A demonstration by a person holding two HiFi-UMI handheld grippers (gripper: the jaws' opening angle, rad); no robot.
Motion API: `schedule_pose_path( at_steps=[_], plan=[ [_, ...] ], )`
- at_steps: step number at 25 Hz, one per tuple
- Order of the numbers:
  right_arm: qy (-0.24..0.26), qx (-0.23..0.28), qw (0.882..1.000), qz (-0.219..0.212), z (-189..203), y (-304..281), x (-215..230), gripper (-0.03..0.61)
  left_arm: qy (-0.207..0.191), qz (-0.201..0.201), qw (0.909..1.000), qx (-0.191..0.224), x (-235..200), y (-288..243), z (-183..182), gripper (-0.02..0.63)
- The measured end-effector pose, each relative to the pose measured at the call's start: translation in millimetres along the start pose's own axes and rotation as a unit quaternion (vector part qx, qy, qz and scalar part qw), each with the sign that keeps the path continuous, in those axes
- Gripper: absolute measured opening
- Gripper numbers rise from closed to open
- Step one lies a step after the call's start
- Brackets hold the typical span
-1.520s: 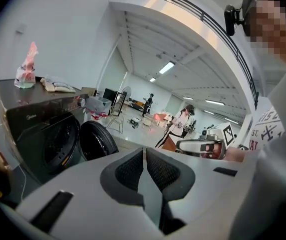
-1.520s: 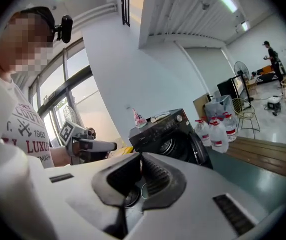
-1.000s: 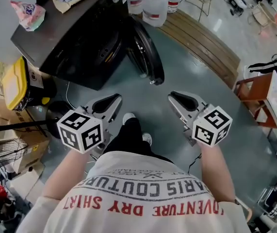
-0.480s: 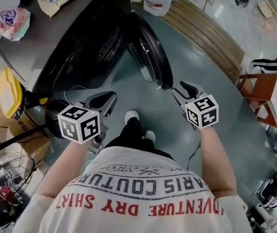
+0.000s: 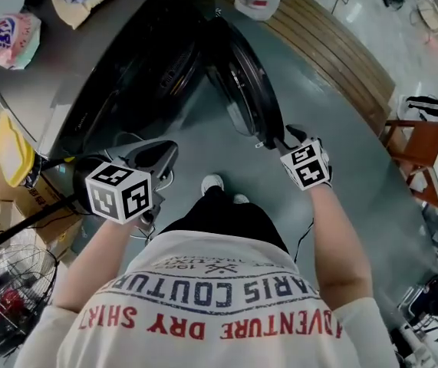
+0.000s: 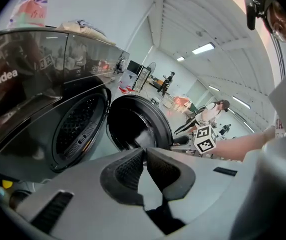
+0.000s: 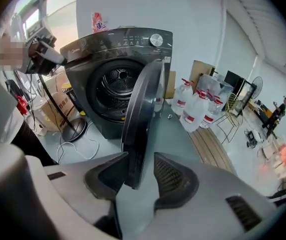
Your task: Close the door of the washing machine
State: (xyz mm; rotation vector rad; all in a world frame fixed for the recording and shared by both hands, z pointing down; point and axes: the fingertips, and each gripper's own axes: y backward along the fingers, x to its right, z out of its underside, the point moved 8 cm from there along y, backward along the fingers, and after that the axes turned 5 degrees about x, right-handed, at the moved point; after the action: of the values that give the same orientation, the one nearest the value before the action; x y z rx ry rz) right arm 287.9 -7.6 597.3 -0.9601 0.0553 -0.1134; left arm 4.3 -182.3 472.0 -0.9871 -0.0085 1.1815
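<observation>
Dark round washing-machine door (image 7: 144, 109) stood open | right tool (image 7: 141, 158) had just spread its jaws, door's edge between them | left tool (image 6: 145, 151) was pressed together, empty

- The floor (image 5: 341, 129) is smooth, grey-green and glossy, and a strip of wooden planks (image 5: 334, 44) runs across it.
- A plain white wall (image 7: 127, 9) rises behind, with windows (image 7: 57, 1) bringing in daylight at its left.
- The white ribbed ceiling (image 6: 183, 19) carries long strip lights (image 6: 203, 48).
- Large water jugs (image 7: 197, 109) with red labels stand by the planks, near a wire chair (image 7: 233, 113) and a standing fan (image 7: 256, 86).
- Cardboard boxes (image 7: 50, 109) sit against the wall, and a white cable (image 7: 77, 144) loops over the floor.
- A brown wooden piece of furniture (image 5: 414, 140) stands at the floor's edge.
- Distant people (image 6: 169, 79) stand in the open hall.
</observation>
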Motion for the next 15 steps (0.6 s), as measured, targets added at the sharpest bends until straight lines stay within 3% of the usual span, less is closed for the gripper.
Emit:
schedule_pose_path(
  at_steps=[3, 15],
  plan=[
    [-0.001, 0.01, 1.0, -0.009, -4, -8, 1, 0.096, 0.003, -0.014, 0.9999, -0.001, -1, 4, 3, 0.043],
    [-0.025, 0.002, 0.997, -0.068, -4, -7, 12, 0.086, 0.069, -0.07, 0.9946, 0.035, 20, 7, 15, 0.043]
  ],
)
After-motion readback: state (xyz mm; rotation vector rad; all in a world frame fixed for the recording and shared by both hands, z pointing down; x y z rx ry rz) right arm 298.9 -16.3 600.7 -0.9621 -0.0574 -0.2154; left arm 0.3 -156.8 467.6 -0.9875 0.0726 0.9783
